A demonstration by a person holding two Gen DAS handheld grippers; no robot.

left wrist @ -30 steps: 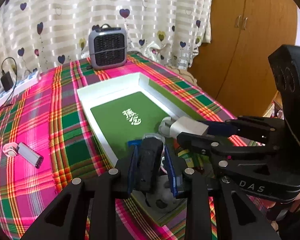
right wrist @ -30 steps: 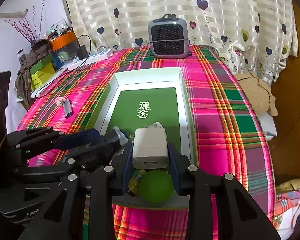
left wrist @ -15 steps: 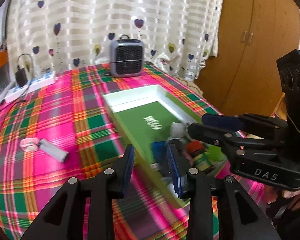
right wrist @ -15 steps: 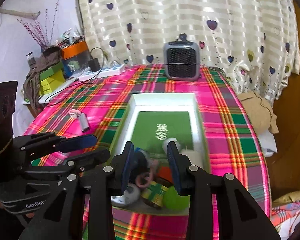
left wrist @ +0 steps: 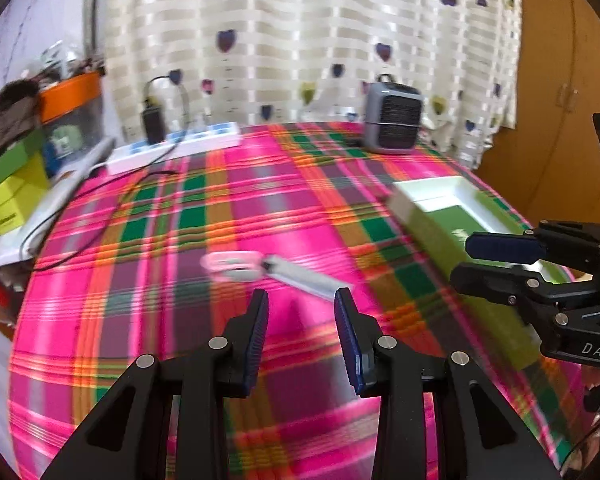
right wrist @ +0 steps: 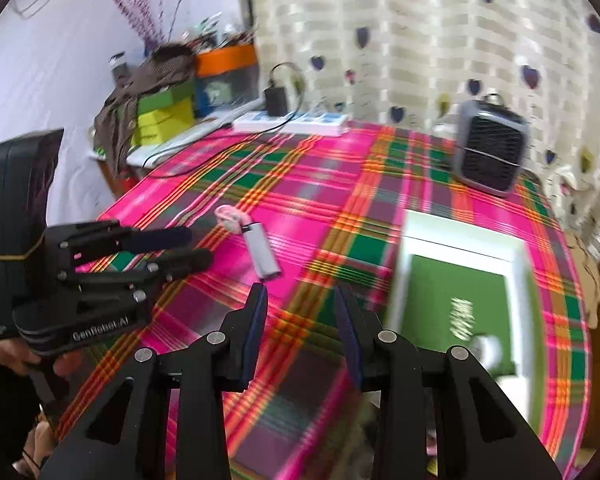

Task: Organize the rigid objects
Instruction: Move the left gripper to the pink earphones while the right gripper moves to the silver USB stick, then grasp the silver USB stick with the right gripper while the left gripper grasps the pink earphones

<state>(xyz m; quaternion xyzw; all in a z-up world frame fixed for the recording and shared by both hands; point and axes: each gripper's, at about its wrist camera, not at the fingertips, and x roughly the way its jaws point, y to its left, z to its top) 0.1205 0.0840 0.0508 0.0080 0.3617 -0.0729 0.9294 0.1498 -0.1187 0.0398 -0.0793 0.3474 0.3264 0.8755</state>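
Silver-grey stick-shaped device with its pink loop is lying on the plaid-covered bench, well apart from the white tray with the green liner, and looks like the one piece left to collect. Left gripper is standing apart and empty, just short of it; right gripper is likewise apart and empty. A good pick means slowing down, squaring the jaws across the device's narrow sides, then closing mid-length.
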